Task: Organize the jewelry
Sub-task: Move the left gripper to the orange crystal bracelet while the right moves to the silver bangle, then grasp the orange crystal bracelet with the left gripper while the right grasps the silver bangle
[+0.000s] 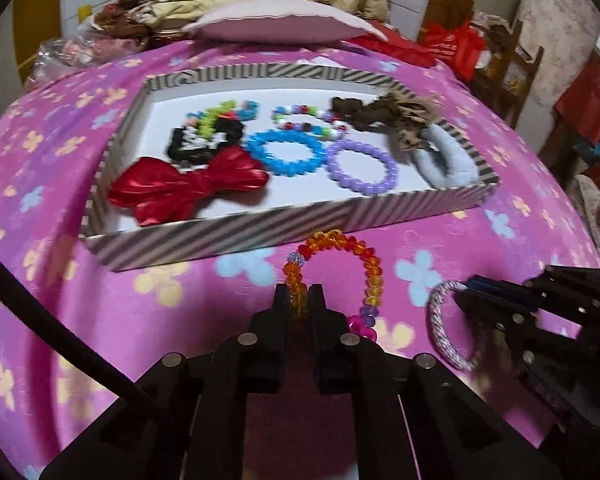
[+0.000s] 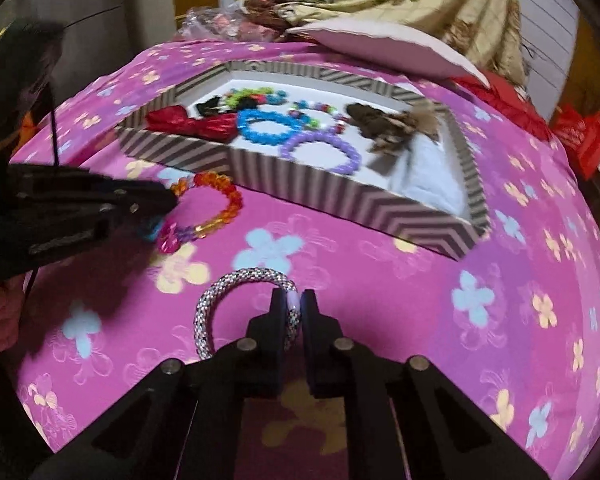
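six bracelets (image 1: pixel 286 155), two scrunchies (image 1: pixel 384 118), one bow (image 1: pixel 188 186), one tray (image 1: pixel 260 236)

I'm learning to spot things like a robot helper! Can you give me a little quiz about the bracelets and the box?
1. True or false: the left hand-held gripper is shut on the orange bracelet.
2. What does the right hand-held gripper pinch? A) blue bracelet B) silver bangle C) red bow
3. Fill in: the purple bracelet lies inside the striped ____.

Key:
1. True; it lies on the pink cloth, outside the box.
2. B, the silver bangle. The blue bracelet and red bow sit in the box.
3. box
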